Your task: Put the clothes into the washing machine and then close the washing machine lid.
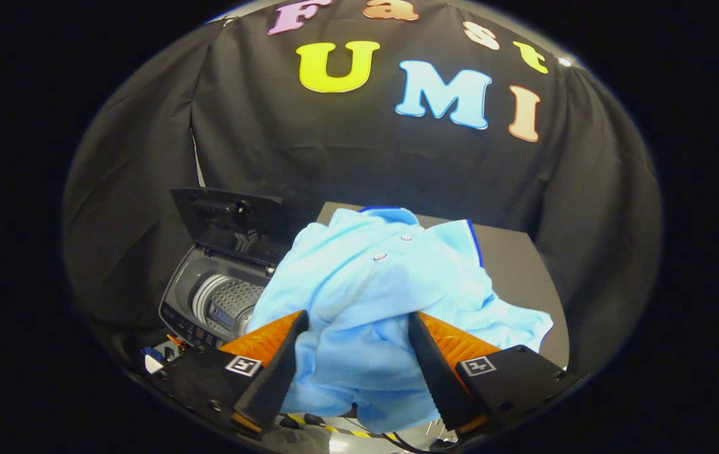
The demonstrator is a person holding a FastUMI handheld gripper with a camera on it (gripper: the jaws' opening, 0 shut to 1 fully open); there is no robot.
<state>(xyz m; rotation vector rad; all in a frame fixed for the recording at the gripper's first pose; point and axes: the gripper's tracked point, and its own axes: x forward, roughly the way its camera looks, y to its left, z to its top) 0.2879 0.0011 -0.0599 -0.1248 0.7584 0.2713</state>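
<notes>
A light blue polo shirt (pixel 372 284) with a dark blue collar edge hangs bunched between my two fingers, lifted above the dark table (pixel 517 265). My gripper (pixel 358 328) is shut on the shirt, with the orange-backed fingers (pixel 277 353) pressing its folds from both sides. To the left and below stands a small grey top-loading washing machine (pixel 208 302). Its dark lid (pixel 233 224) is raised upright at the back, and the ribbed metal drum (pixel 227 302) shows inside. The shirt's left edge covers part of the machine's opening.
The black cloth wall (pixel 359 157) runs close behind the table and the machine. The table's right edge (pixel 554 296) drops off near the wall. Small coloured items (pixel 157 359) and cables with a yellow-black strip (pixel 334 429) lie low, beneath the fingers.
</notes>
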